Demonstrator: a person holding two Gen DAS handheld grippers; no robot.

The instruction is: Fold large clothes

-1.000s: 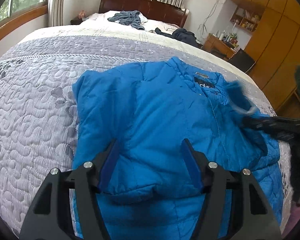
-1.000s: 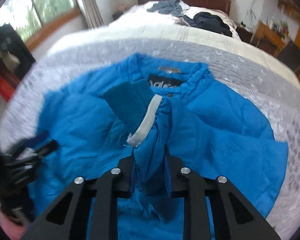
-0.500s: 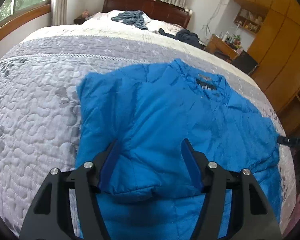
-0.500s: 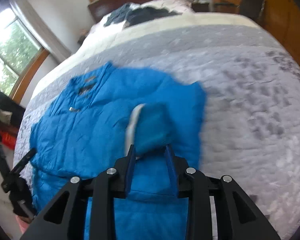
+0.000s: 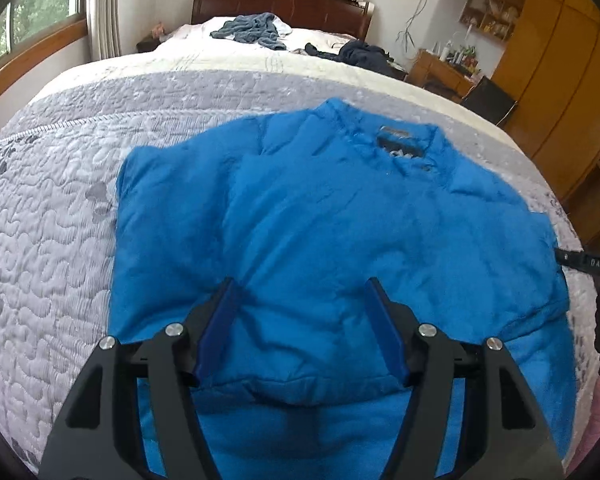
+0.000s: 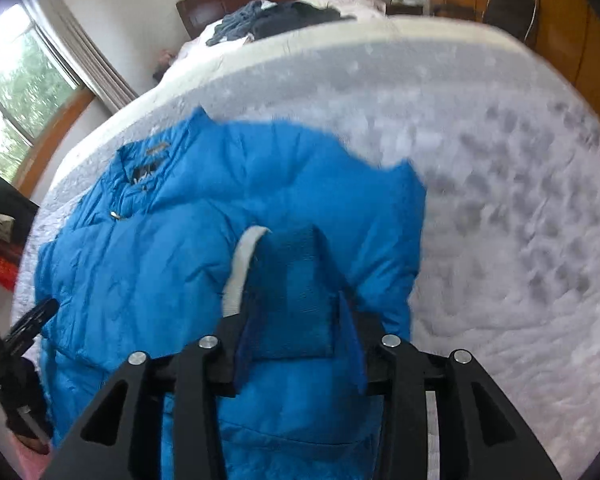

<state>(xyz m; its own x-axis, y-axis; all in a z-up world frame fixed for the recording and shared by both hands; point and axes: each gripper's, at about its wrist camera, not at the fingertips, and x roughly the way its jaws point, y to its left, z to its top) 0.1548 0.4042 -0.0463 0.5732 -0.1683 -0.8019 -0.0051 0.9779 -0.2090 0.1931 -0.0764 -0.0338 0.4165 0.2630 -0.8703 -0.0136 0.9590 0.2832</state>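
Grey quilted bedding [image 5: 48, 240] covers the wide bed, and beyond it a dark wooden headboard [image 5: 280, 0] stands under the window, with a heap of other clothes [image 5: 252, 32] lying loose near the pillows. Wooden cupboards [image 5: 560, 80] line the wall on one side.

Spread flat on the near part of the quilt is the blue padded jacket [image 5: 320, 220], front up, collar [image 5: 400, 144] pointing toward the headboard and hem toward the person. It lies fairly smooth, which suits a fold: the body makes a broad rectangle to lay a sleeve across.

The left gripper [image 5: 300, 320] hangs just over the lower middle of the jacket with its blue-padded fingers [image 5: 216, 328] wide apart and nothing between them. It looks to be waiting, perhaps ready to pin the cloth or take the hem.

The right gripper [image 6: 296, 332] is the busy one. Its fingers are pinched together on the sleeve cuff [image 6: 292, 288], a ribbed darker-blue band with a pale grey edge [image 6: 240, 272], and the cuff stands up out of the jaws above the jacket's side nearest the bare quilt. Holding the sleeve by the cuff makes sense, since that end leads the rest of the sleeve wherever it is carried. The right wrist view is smeared, so I judge the hand is in motion.

I would guess the sleeve is being placed across the body, an early step, with the halving of the jacket not yet done.
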